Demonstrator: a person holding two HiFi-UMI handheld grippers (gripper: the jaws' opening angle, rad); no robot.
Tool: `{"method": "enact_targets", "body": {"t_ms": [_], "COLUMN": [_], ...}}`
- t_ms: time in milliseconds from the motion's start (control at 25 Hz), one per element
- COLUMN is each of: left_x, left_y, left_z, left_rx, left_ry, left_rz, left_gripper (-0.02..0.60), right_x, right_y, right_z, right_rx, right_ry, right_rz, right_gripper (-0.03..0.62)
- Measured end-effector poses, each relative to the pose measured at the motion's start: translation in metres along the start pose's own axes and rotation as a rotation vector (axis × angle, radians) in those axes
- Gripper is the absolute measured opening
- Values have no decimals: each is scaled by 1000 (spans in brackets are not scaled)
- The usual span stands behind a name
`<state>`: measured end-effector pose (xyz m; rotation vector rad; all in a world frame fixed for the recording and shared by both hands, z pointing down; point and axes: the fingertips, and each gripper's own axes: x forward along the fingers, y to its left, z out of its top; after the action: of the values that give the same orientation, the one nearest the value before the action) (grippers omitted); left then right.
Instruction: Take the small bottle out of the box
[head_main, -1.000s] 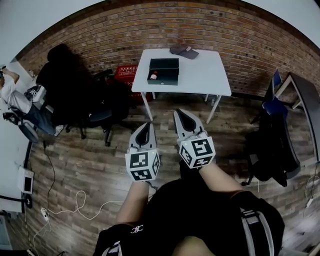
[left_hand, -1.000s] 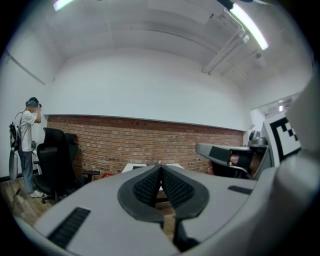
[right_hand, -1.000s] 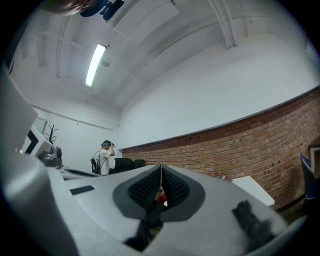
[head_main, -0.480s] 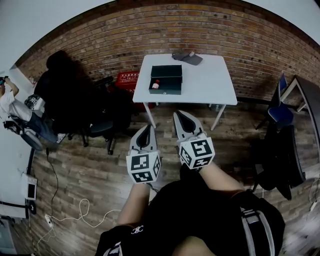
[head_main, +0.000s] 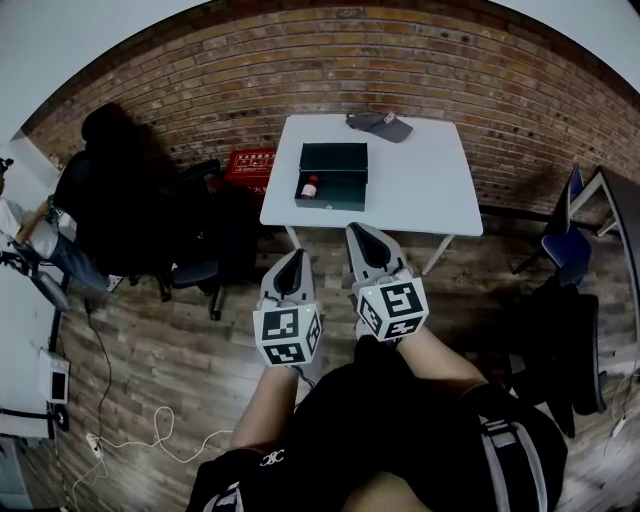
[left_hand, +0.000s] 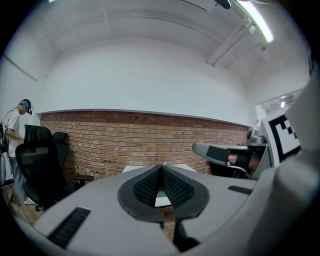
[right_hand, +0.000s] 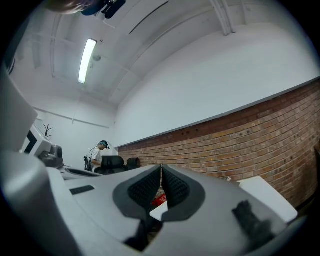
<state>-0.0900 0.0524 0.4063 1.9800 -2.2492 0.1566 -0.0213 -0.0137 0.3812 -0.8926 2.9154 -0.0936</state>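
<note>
A dark green box (head_main: 333, 174) lies open on the white table (head_main: 420, 185) ahead of me in the head view. Inside it, at its near left corner, lies a small bottle (head_main: 309, 187) with a red body. My left gripper (head_main: 296, 256) and right gripper (head_main: 358, 233) are held side by side over the wooden floor, short of the table's near edge. Both are shut with nothing between the jaws. In the left gripper view the left gripper (left_hand: 162, 167) points at the table; the right gripper (right_hand: 161, 169) does the same in its own view.
A grey cap (head_main: 380, 123) lies at the table's far edge. A red crate (head_main: 248, 165) stands under the table's left side. Black office chairs (head_main: 130, 205) stand at the left and a blue chair (head_main: 566, 245) at the right. A white cable (head_main: 150, 425) runs over the floor.
The table and the box have come nearer and lower in the head view as I step forward. Both grippers keep the same pose and stay shut.
</note>
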Motion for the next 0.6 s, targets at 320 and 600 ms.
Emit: {"method": "enact_targets", "body": {"t_ms": [320,600], "left_x": [85,154], "left_y": [15,25], "left_z": [13,21], "left_rx": [-7,-3], "left_ry": [43,70], "left_rz": [8,27], "left_gripper": [12,13], "right_x": [68,126], "right_y": [-49,-91], "right_z": [-3,-10], "right_rx": [-3,11], "right_ry": [38,62], "right_rz": [22,51], "right_gripper": [31,31]}}
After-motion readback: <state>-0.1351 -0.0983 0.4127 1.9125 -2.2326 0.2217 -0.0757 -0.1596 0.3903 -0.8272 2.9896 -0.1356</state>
